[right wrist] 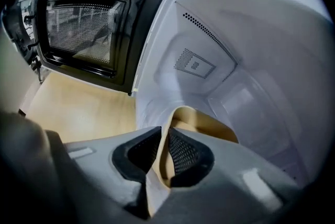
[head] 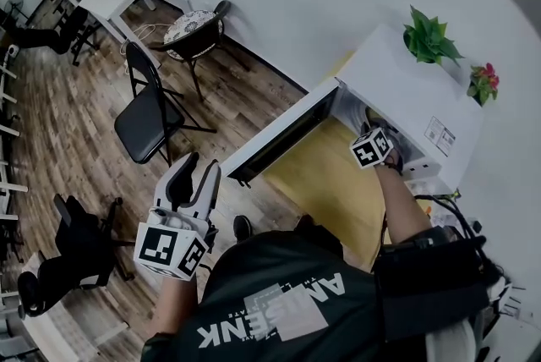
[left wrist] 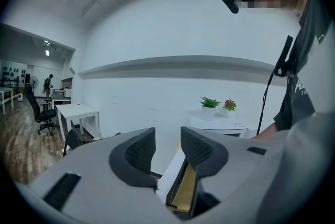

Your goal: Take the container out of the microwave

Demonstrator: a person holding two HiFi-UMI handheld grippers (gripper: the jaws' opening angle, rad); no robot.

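Inside the microwave [right wrist: 251, 60], near its open front: tan container [right wrist: 201, 123], pinched by its thin rim in the almost-closed right tongs [right wrist: 164, 136]. Outside the microwave: left tongs [left wrist: 167, 136], apart, holding nothing. Could slip or tip on the way out, with only a bendy edge gripped. Could bump the microwave's wall too. Mouth up, it seems; long side mostly hidden, hard to tell.

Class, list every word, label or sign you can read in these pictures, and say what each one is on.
"SENK": the end of large white print on the person's dark shirt, upside down; earlier letters unclear.
Label on the microwave: too small to read.
Marker cubes: square patterns, no words.
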